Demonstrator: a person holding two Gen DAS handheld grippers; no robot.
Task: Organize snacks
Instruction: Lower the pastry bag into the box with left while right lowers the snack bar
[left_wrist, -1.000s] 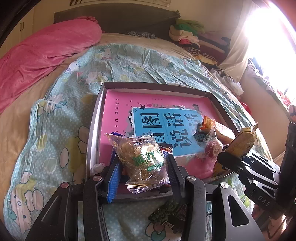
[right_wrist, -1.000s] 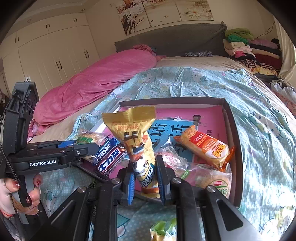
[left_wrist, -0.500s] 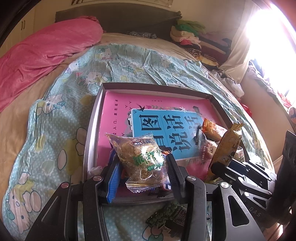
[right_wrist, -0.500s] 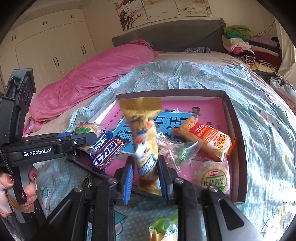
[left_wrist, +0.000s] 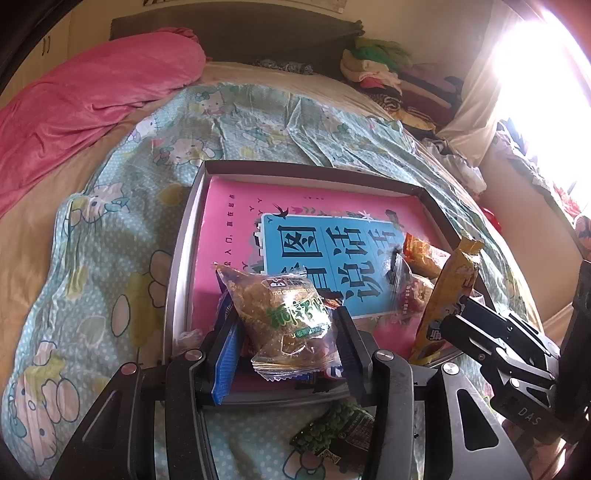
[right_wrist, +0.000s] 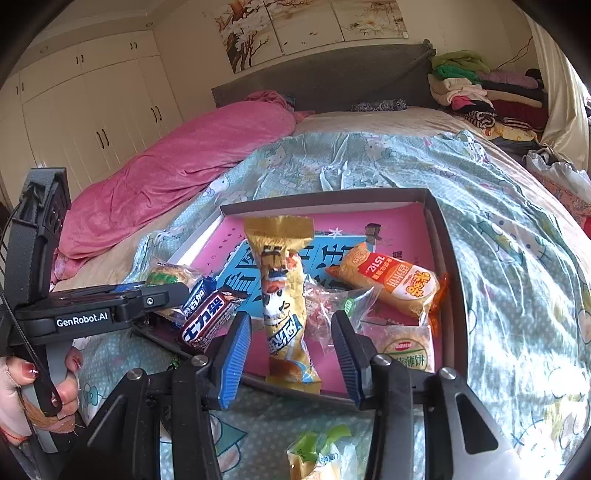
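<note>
**A:** Right gripper (right_wrist: 291, 332): what is being shown around it?

**B:** Its jaws are being opened, and clear gaps are being left on both sides of the tall yellow snack stick (right_wrist: 284, 295), which half a second ago was being pinched tightly between the blue pads. The stick is being left standing on its lower end, just inside the near wall of the shallow box (right_wrist: 439, 236) on the bed (right_wrist: 498, 258). One more snack is therefore judged as being delivered into the box.

**A:** And the left gripper (left_wrist: 282, 328)?

**B:** A clear crinkly packet of brown crumbly cake (left_wrist: 284, 314) with a green label is being held between its pads above the box's near left corner, in the same place as a second earlier. It is judged to be the next item released.

**A:** What materials and shapes are being seen?

**B:** The box is being lined by a glossy pink and blue printed sheet. Lying inside are an orange foil pillow pack (right_wrist: 391, 284), a flat square wafer packet (right_wrist: 406, 350), a crumpled transparent wrapper (right_wrist: 332, 306) and two dark chocolate bars (right_wrist: 207, 314) with shiny wrappers. A green pea packet (left_wrist: 336, 428) is being left outside on the soft, wrinkled cartoon-print sheet. A rumpled pink quilt (right_wrist: 184, 166) is being seen behind.
</note>
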